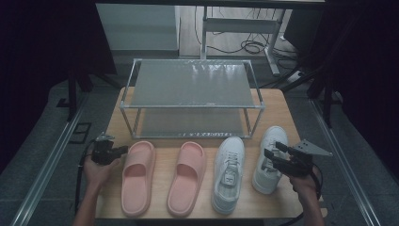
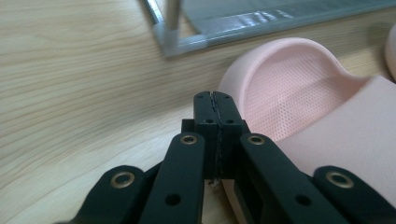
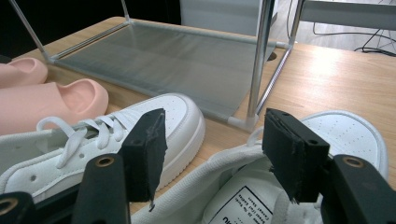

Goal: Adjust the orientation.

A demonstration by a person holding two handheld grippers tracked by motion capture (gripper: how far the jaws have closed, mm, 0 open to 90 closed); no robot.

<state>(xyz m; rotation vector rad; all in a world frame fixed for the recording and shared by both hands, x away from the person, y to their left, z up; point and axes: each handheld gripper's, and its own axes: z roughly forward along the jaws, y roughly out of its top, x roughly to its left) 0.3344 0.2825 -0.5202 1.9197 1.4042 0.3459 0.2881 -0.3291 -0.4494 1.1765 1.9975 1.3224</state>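
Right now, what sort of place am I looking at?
Probably a workshop or lab set up for recording, not a home: a wooden table ringed by dark curtains, a bare shoe rack on it, and loose cables on the floor behind.

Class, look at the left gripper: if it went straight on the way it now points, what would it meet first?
Most likely the near pink slipper: the left gripper, fingers shut, points at its toe edge. Depth is unclear, so it might just graze past.

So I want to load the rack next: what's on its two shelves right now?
The two-shelf rack has nothing on its top shelf. The lower shelf looks bare where it shows at the front; the top shelf covers its back part, so that stays unseen.
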